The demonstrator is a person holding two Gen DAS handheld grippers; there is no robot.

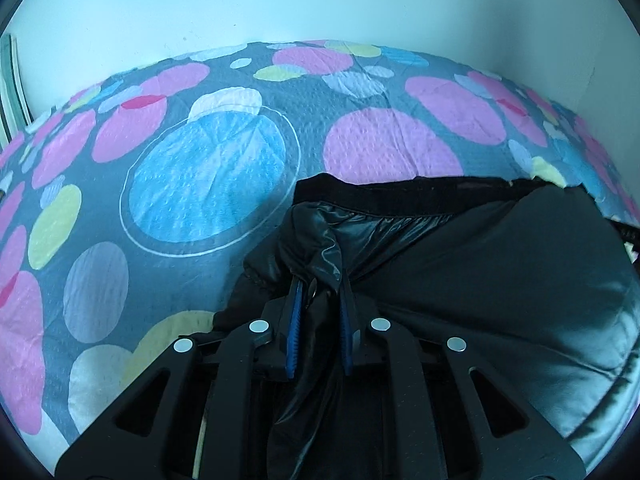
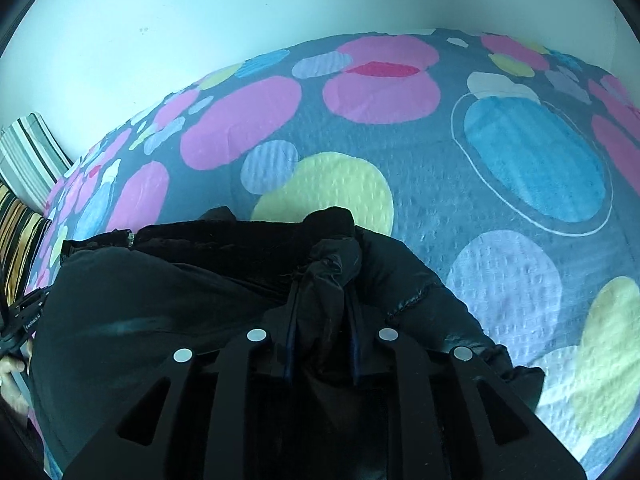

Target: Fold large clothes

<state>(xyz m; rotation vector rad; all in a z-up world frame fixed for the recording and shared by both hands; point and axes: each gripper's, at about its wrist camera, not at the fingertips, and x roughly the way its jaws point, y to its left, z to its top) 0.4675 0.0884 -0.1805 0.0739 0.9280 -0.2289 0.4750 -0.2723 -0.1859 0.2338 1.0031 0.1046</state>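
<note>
A large shiny black padded jacket point(image 1: 500, 280) lies on a bed with a grey cover printed with coloured circles point(image 1: 208, 168). My left gripper point(image 1: 320, 284) is shut on a bunched fold at the jacket's left edge, blue pads on either side of it. In the right wrist view the jacket point(image 2: 140, 304) spreads left, and my right gripper point(image 2: 324, 292) is shut on a bunched fold at its right edge. The left gripper point(image 2: 24, 320) shows at the far left of that view.
A pale wall point(image 1: 320, 0) runs behind the bed. Striped pillows point(image 2: 32, 156) lie at the bed's left end. The bed cover point(image 2: 480, 184) stretches beyond the jacket.
</note>
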